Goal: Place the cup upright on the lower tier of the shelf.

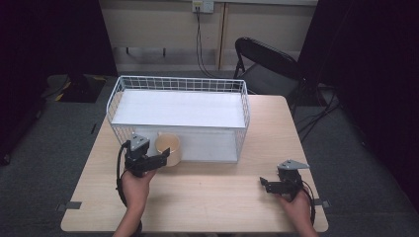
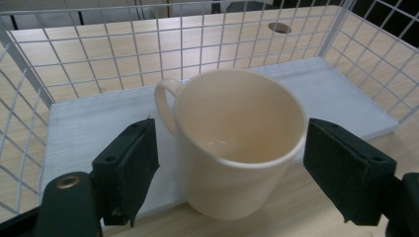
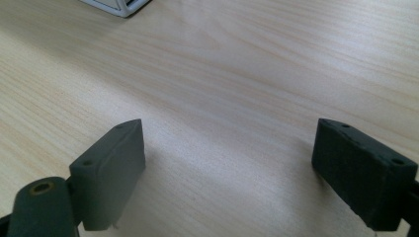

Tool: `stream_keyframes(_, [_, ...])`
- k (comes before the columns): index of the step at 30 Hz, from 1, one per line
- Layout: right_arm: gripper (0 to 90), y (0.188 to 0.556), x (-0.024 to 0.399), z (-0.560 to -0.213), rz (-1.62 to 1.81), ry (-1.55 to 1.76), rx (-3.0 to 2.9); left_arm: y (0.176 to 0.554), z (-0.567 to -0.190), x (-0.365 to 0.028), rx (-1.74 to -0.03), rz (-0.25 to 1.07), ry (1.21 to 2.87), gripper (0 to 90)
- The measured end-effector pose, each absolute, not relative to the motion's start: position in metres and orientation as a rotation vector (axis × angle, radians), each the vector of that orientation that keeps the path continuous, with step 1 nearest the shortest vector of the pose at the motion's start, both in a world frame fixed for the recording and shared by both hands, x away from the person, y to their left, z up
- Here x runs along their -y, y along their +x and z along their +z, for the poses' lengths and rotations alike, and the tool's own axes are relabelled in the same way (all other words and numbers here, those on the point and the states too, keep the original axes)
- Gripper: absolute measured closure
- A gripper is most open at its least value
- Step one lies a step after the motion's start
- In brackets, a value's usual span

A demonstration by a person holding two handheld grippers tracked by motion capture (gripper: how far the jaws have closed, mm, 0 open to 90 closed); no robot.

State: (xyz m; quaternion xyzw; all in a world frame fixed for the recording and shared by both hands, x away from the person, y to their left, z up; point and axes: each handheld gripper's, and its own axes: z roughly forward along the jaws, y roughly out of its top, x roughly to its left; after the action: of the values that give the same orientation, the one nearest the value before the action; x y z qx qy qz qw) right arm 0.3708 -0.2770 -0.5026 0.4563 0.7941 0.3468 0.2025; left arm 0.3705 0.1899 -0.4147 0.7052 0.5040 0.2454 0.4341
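The cream mug (image 2: 237, 148) stands upright at the open front of the white wire basket (image 1: 118, 94), partly on the basket's white floor (image 2: 89, 128) and partly on the wooden table (image 1: 207, 192). Its handle (image 2: 165, 101) points back into the basket. It looks hard and smooth like a pottery cup, so it is probably a bit heavy and slippery, and it could chip or break if it tips or drops. A good place to hold it is across its round body, low down, with one pad on each side, or by the thick handle. The left gripper (image 2: 230, 163) has its jaws wide apart with the mug between them, and the black pads (image 2: 131, 165) do not touch the mug's sides. The right gripper (image 3: 242, 168) waits well apart near the table's right front corner, jaws wide apart too, with only bare wood between them. The table is flat, pale and smooth, so the mug may slide easily on it. Behind the table there is a grey carpet floor (image 1: 54, 143), a black folding chair (image 1: 269, 64), dark curtains on both sides and a cable (image 1: 200, 44) hanging from a wall plug.
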Motion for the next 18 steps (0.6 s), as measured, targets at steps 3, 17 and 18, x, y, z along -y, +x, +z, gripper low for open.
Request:
stream_keyframes(3, [12.4, 0.371, 0.277, -0.503, 0.968, 1.274, -2.217, 0.367, -0.417, -0.187, -1.244, 0.593, 1.768, 19.5])
stream_keyframes(17, [12.4, 0.371, 0.277, -0.503, 0.968, 1.274, -2.217, 0.371, -0.435, -0.174, -1.260, 0.626, 1.826, 19.5])
stream_keyframes(18, [12.4, 0.371, 0.277, -0.503, 0.968, 1.274, -2.217, 0.371, -0.436, -0.173, -1.269, 0.625, 1.815, 19.2])
